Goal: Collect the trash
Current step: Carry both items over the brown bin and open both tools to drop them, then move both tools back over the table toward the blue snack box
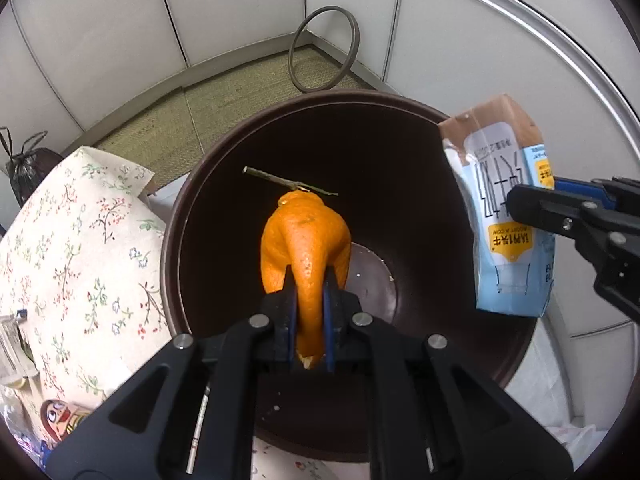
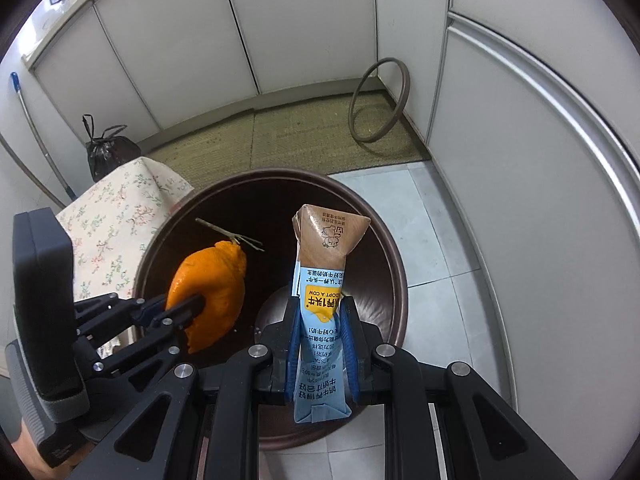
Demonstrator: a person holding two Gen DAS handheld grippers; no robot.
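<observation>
Left gripper [image 1: 310, 312] clamps peel [image 1: 306, 240] and right gripper [image 2: 320, 344] clamps carton [image 2: 320, 320], both hanging lengthwise directly above the bin [image 1: 192, 208] mouth.

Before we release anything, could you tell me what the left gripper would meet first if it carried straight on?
Probably the bin's dark floor: the left gripper, shut on the peel, points down into it, though depth is unclear.
</observation>
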